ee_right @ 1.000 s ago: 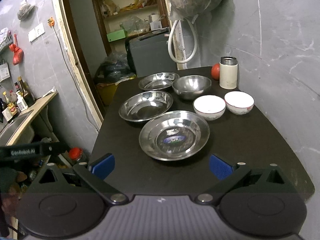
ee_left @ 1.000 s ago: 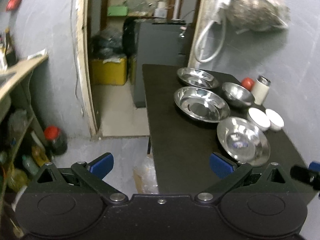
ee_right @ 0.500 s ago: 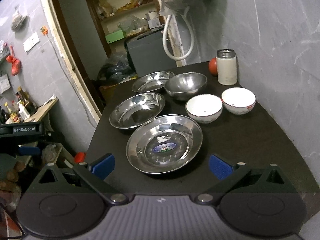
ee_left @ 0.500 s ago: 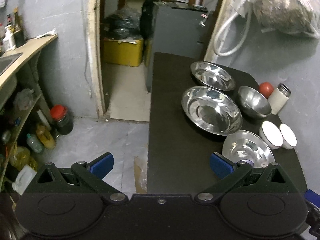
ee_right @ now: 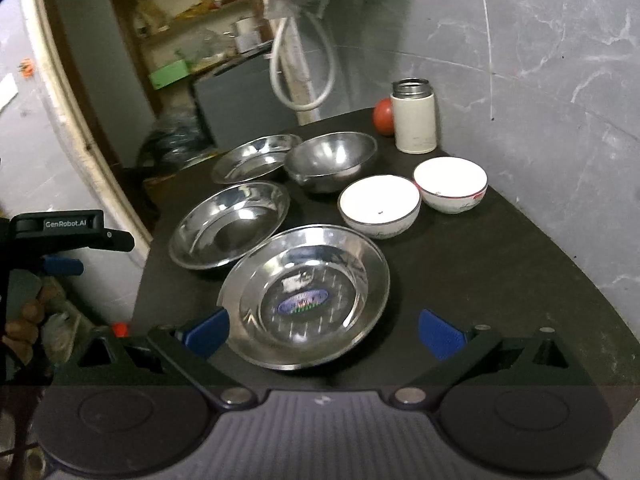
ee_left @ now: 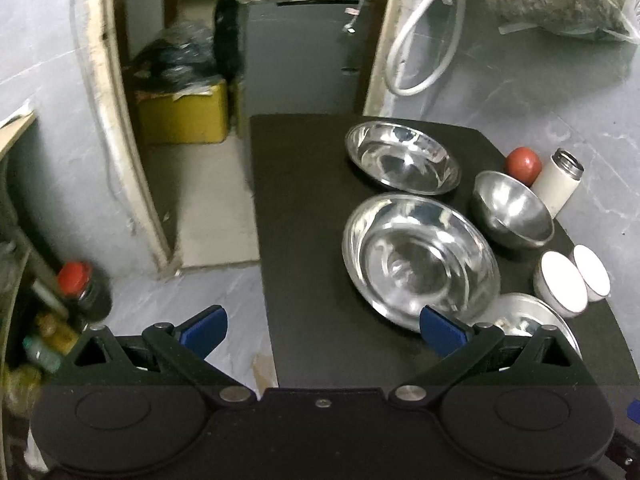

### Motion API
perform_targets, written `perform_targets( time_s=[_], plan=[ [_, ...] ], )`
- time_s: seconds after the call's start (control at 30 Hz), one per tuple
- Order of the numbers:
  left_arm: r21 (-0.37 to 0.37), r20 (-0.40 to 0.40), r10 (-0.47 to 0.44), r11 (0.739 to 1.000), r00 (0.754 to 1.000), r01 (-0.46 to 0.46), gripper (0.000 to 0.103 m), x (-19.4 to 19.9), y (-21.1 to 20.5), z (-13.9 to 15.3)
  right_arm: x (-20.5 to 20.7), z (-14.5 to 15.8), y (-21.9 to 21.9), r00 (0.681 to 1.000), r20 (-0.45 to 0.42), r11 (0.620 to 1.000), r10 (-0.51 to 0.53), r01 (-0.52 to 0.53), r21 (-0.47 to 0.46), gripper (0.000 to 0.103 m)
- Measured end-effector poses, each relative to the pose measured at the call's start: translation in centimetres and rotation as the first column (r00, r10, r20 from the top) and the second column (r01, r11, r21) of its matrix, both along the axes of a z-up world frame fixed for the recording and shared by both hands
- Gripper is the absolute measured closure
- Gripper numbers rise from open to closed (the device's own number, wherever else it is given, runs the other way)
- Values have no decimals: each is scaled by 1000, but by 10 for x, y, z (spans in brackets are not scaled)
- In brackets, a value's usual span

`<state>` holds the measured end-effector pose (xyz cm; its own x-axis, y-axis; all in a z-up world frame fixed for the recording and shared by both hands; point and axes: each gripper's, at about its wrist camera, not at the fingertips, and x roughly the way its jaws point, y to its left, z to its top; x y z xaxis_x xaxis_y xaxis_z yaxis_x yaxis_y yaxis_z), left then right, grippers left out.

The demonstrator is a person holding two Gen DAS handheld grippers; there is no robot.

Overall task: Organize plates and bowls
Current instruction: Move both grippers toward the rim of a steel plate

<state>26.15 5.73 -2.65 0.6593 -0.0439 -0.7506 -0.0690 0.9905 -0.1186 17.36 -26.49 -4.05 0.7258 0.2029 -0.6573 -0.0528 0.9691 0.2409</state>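
Three steel plates lie on the black table (ee_right: 500,264): a near one with a sticker (ee_right: 306,300), a middle one (ee_right: 230,224) and a far one (ee_right: 252,158). Beside them stand a steel bowl (ee_right: 332,160) and two white bowls (ee_right: 380,206) (ee_right: 450,182). My right gripper (ee_right: 324,330) is open, its fingers either side of the near plate's front rim, holding nothing. My left gripper (ee_left: 322,326) is open over the table's left edge. In its view the middle plate (ee_left: 420,256) lies just ahead of the right finger, with the far plate (ee_left: 402,158) and the steel bowl (ee_left: 512,210) beyond.
A white flask (ee_right: 414,116) and a red ball (ee_right: 384,116) stand at the table's far corner by the grey wall. Left of the table are a doorway, a yellow crate (ee_left: 182,114), a dark cabinet (ee_left: 300,48) and bottles on the floor (ee_left: 78,284).
The left gripper has moved forward along the table's left edge, so the plates look larger and nearer. The right gripper has come closer to the near plate. Both stay open.
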Motion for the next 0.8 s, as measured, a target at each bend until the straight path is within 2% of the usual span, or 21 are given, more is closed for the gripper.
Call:
perform_targets(
  time_s=[0.2,0.47,0.6,0.8],
  plan=[
    [2,12,-99,995,995,99,1,56,16,-12,37,-2,35,999,-1,998,-52,52,-36,0],
    [19,63,-159,987,985,158,1,136,40,-15,103,0,80,997,50,998,-53,55,-32,0],
    [15,79,-155,988,985,155,1,171,48,-19,132,1,93,996,75,998,-38,42,-52,0],
    [11,86,-85,996,993,85,1,211,47,-32,186,1,95,992,108,993,-65,76,-96,0]
  ],
)
